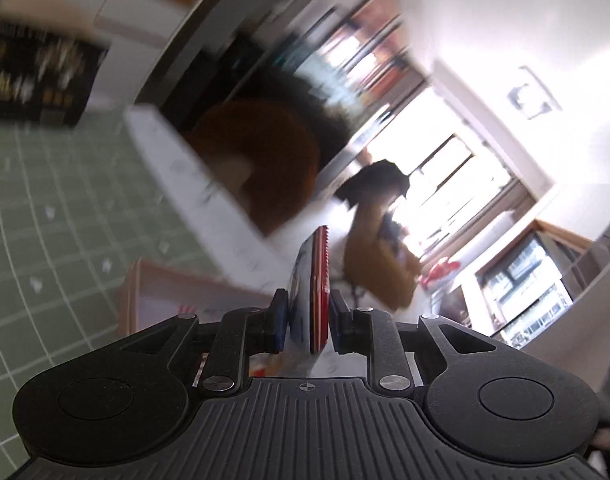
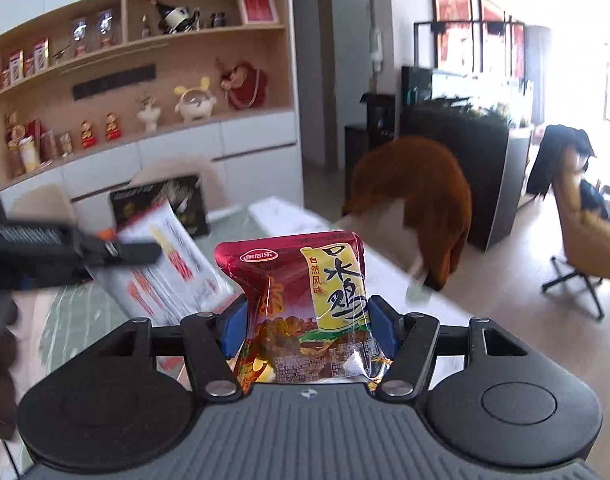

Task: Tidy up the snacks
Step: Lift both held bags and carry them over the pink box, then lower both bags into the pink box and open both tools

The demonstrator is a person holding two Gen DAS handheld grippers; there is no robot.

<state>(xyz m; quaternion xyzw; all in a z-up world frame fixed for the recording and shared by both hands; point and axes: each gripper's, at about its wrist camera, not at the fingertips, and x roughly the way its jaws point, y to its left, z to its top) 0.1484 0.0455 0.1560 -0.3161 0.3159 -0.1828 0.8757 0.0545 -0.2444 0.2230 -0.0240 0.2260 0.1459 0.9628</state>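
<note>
The right gripper (image 2: 307, 334) squeezes a shiny red snack bag with a yellow label (image 2: 305, 304) between its blue pads, low in the middle of the right wrist view, up off the table so it can be carried. The label has big Chinese writing, with "自然风味" in red.

The left gripper (image 1: 307, 320) pinches a thin flat packet, red on one side and white-blue on the other (image 1: 311, 292), edge-on at the bottom middle of the left wrist view. It is too blurry to read.
</note>
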